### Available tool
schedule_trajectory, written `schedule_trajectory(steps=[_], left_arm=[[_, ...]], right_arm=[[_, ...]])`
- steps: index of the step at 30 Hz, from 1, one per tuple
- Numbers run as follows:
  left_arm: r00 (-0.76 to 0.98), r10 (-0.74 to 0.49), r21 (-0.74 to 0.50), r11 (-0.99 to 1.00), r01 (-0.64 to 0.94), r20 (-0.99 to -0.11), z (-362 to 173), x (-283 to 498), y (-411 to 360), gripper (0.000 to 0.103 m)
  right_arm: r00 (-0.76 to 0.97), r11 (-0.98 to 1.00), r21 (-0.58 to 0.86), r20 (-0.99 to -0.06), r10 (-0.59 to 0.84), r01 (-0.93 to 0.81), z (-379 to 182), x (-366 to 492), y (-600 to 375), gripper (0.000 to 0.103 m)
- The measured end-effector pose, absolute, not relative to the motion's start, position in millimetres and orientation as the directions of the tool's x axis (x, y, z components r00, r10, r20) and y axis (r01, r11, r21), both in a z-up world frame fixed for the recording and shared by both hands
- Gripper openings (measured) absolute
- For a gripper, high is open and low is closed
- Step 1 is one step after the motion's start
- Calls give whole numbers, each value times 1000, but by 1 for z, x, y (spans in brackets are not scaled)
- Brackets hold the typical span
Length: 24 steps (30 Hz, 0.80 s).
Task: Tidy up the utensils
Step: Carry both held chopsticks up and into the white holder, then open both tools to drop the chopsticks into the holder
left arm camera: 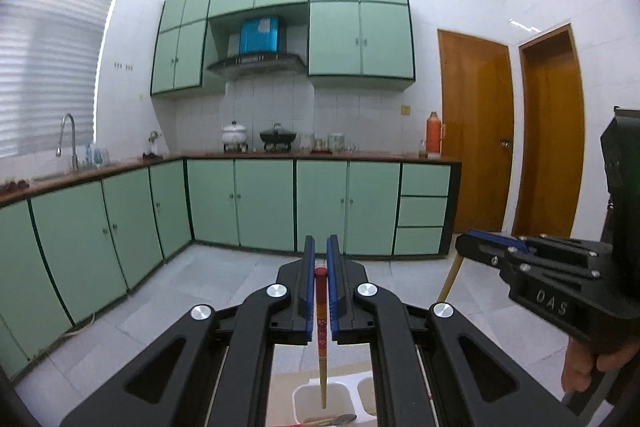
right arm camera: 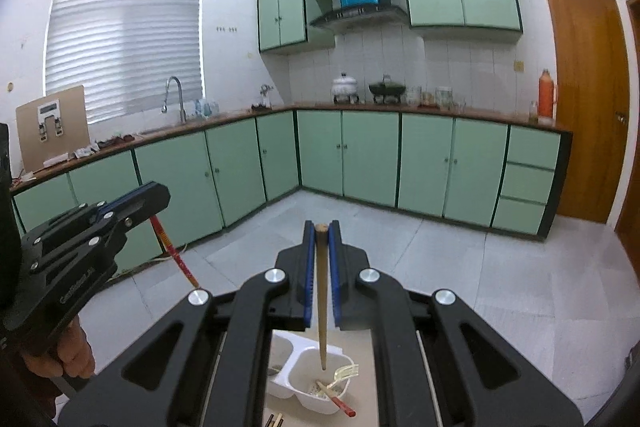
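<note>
A green-cabinet kitchen lies ahead. Your left gripper (left arm camera: 321, 291) has its fingers clamped on a red-patterned chopstick (left arm camera: 321, 323), hanging over the white holder (right arm camera: 316, 385); your right gripper (right arm camera: 321, 279) pinches a plain wooden chopstick (right arm camera: 321, 307) above its compartment. A fork (right arm camera: 346, 373) and probably another chopstick already sit inside; both held sticks remain undropped.

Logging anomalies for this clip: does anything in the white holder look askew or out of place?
One red-tipped chopstick lies slanted across a compartment of the white holder, its end poking over the rim, beside a clear plastic fork. The chopsticks held by both grippers hang upright; nothing looks spilled or broken.
</note>
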<state>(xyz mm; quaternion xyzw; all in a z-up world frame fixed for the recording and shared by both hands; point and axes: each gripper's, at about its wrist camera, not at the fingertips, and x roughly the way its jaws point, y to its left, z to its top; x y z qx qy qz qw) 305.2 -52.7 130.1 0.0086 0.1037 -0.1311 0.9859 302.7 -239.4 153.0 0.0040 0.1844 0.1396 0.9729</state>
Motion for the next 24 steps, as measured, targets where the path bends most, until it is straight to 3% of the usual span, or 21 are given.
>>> schedule_trajectory(steps=[7, 11, 12, 14, 16, 17, 24], left_arm=[[909, -236, -22, 970, 244, -344, 83, 340, -57, 7], [902, -234, -37, 971, 237, -364, 76, 340, -48, 26], [904, -233, -38, 971, 236, -357, 77, 337, -45, 30], [913, -229, -37, 973, 230, -338, 81, 327, -39, 41], [925, -212, -27, 976, 215, -314, 85, 313, -32, 55], [930, -207, -22, 977, 210, -303, 86, 305, -28, 56], [956, -175, -8, 984, 178, -237, 86, 248, -11, 79]], right_arm=[[852, 962, 60, -451, 266, -268, 110, 323, -229, 10], [852, 967, 50, -463, 243, -249, 100, 317, -230, 21], [855, 969, 54, -459, 239, -242, 99, 314, -230, 25], [869, 973, 72, -440, 228, -218, 100, 305, -237, 46], [887, 981, 69, -420, 192, -180, 102, 292, -244, 54], [892, 984, 62, -415, 179, -168, 101, 286, -247, 63], [921, 994, 31, -372, 112, -109, 91, 227, -259, 85]])
